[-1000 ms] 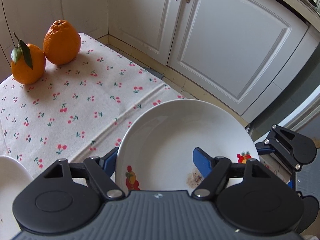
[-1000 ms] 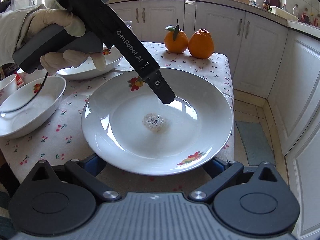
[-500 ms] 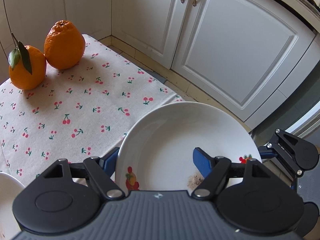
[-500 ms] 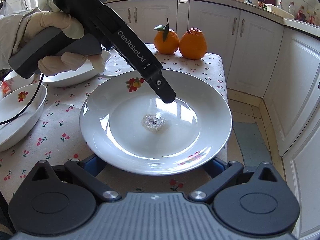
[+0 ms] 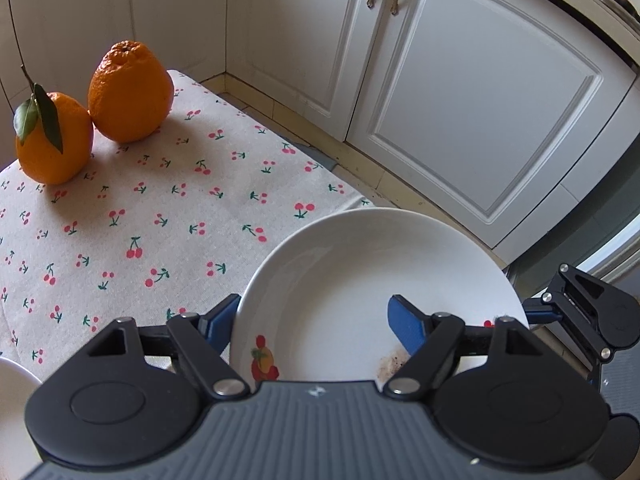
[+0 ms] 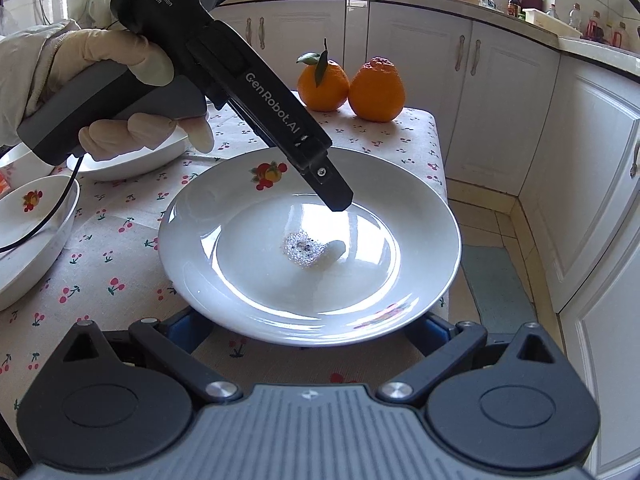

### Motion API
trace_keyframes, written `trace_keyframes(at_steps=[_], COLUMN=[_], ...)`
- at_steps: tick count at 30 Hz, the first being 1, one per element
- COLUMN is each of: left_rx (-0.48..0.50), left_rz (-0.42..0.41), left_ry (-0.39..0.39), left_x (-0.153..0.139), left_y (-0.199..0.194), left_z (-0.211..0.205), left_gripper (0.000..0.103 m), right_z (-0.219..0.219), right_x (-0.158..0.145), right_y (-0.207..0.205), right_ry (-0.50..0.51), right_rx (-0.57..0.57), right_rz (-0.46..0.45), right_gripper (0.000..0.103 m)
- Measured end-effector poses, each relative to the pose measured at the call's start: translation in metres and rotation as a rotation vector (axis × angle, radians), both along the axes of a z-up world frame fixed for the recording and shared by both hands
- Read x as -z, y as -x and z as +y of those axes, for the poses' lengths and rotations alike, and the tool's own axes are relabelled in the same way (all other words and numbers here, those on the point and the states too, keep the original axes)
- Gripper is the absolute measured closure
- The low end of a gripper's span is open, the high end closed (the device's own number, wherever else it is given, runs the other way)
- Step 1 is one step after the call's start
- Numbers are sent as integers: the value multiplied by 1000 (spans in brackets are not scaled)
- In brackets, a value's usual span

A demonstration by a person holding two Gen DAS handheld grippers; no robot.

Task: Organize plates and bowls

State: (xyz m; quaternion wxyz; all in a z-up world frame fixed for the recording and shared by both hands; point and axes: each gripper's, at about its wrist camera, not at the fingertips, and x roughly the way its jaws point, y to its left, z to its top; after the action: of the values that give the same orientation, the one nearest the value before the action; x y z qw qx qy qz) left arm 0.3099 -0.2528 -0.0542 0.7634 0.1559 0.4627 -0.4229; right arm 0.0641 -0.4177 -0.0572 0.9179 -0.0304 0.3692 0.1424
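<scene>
A white plate with fruit prints and a patch of residue in its middle is held above the table's right end. My left gripper is open astride its far-left rim, one finger under the rim and one finger over the well. My right gripper is open, both fingers under the plate's near rim. The plate also shows in the left wrist view. A white bowl and a second white dish sit at the left.
Two oranges stand at the table's far end, also in the left wrist view. The table has a cherry-print cloth. White cabinets and floor lie beyond its right edge.
The plate and both grippers have shifted toward the oranges and the table's far end. The grip on the plate looks the same.
</scene>
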Motion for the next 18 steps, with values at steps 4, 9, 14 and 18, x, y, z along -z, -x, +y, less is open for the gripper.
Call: trace_keyframes(at_steps=[4,9,14,18], left_rx=[-21,-40,-43,-50], left_rz=[-31,-56,-111,-148], left_ry=[-12,0,11,41], left_x=[-5,-21,-48,-71], left_y=[3,12,34,59], left_z=[4,14,27,43], left_gripper=[17,17,17,16], right_z=[-2,1,9,18], right_x=[-4,-14,-26,-40], right_y=[3,14,32,49], right_ry=[-3,5,22,18], right_rx=[3,17,25,34], right_rz=[-5,-10,-23,-49], right_gripper=[0,0,0,0])
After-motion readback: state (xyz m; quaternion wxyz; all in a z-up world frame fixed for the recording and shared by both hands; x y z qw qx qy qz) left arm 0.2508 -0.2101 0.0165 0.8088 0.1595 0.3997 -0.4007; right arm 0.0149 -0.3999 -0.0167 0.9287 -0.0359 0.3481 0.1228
